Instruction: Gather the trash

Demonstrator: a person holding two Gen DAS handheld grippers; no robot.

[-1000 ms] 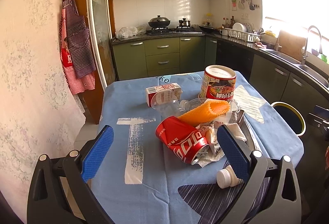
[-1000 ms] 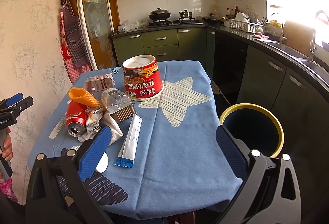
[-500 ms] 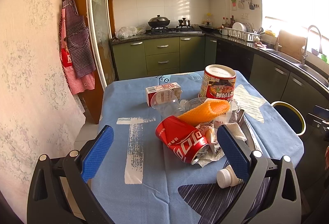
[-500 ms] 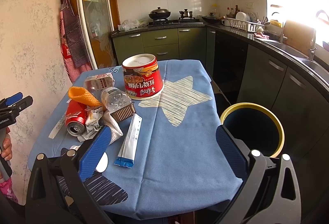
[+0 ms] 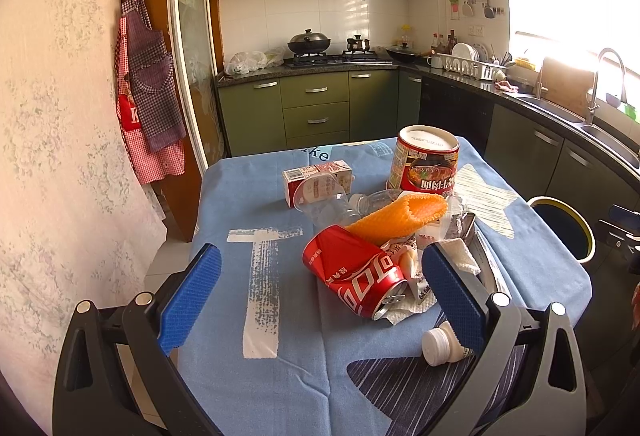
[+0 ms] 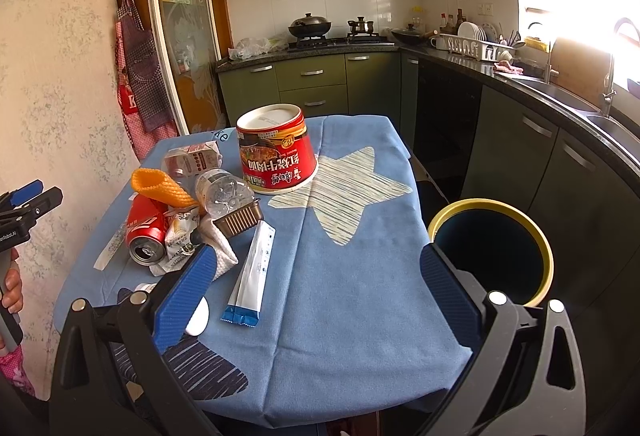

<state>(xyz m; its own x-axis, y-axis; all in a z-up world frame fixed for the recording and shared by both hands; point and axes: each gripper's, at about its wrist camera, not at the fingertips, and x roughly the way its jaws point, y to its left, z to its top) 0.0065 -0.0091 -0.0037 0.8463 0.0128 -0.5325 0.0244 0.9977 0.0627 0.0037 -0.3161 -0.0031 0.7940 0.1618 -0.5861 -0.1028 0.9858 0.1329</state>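
Trash lies heaped on the blue tablecloth [image 5: 224, 203]: a crushed red cola can [image 5: 354, 272] [image 6: 145, 232], an orange foam net sleeve [image 5: 400, 218] [image 6: 162, 187], a red noodle tub [image 5: 426, 163] [image 6: 276, 151], a small carton [image 5: 316, 179], clear plastic bottles [image 6: 224, 195], a foil tray [image 6: 238, 222], crumpled paper [image 5: 404, 310] and a white-blue sachet [image 6: 252, 276]. A white cap [image 5: 438, 342] sits by my left gripper's right finger. My left gripper [image 5: 320, 296] is open just short of the can. My right gripper [image 6: 316, 288] is open over the cloth's near right part.
A dark bin with a yellow rim [image 6: 492, 248] [image 5: 564, 224] stands on the floor right of the table. Green kitchen cabinets [image 6: 520, 155] run along the right and back. Aprons [image 5: 148, 95] hang on the left wall. A hand [image 6: 12, 284] holds the left gripper's handle.
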